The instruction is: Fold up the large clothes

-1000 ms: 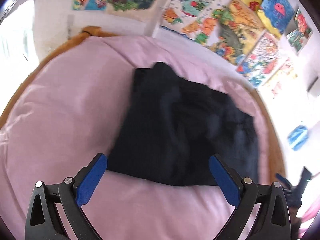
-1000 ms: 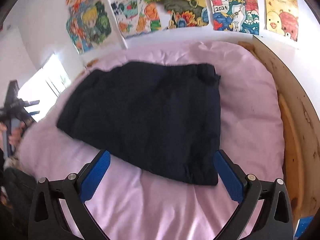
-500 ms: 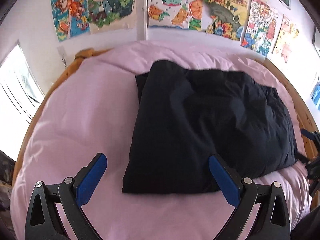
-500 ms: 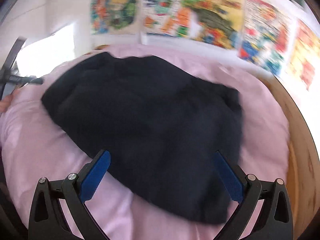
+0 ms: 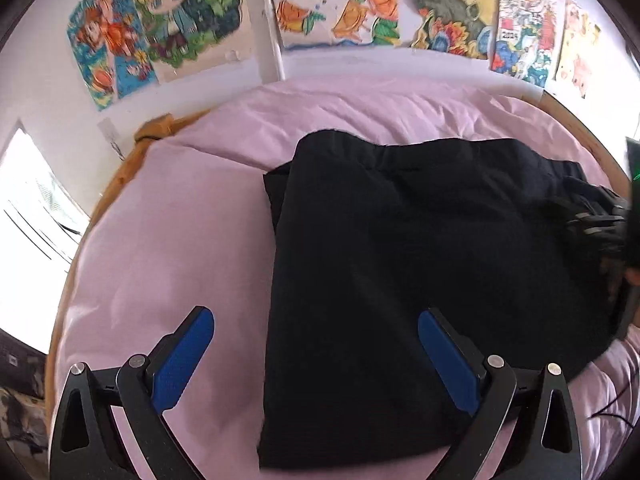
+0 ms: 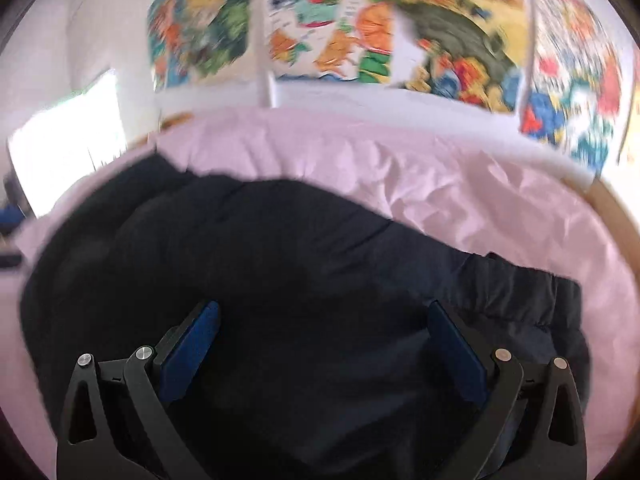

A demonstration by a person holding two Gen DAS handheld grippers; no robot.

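the dark garment (image 5: 420, 280) lies on the pink bedcover (image 5: 168, 248) as a thick, doubled-over rectangle, so by the look of it at least one fold is already in; the upper layer sits slightly off the lower at the far left corner, where a strip of the under layer shows. the left gripper (image 5: 316, 354) hovers with its fingers spread wide and nothing between them: the left finger is over bare bedcover, the right finger over the cloth, and the garment's left edge runs up between the two. the right gripper (image 6: 324, 350) is also wide apart and empty, both fingers over the dark cloth, with what looks like a gathered waistband (image 6: 520, 292) just beyond and right of its right finger. that view is blurred. what seems left is another fold or two and squaring the edges.
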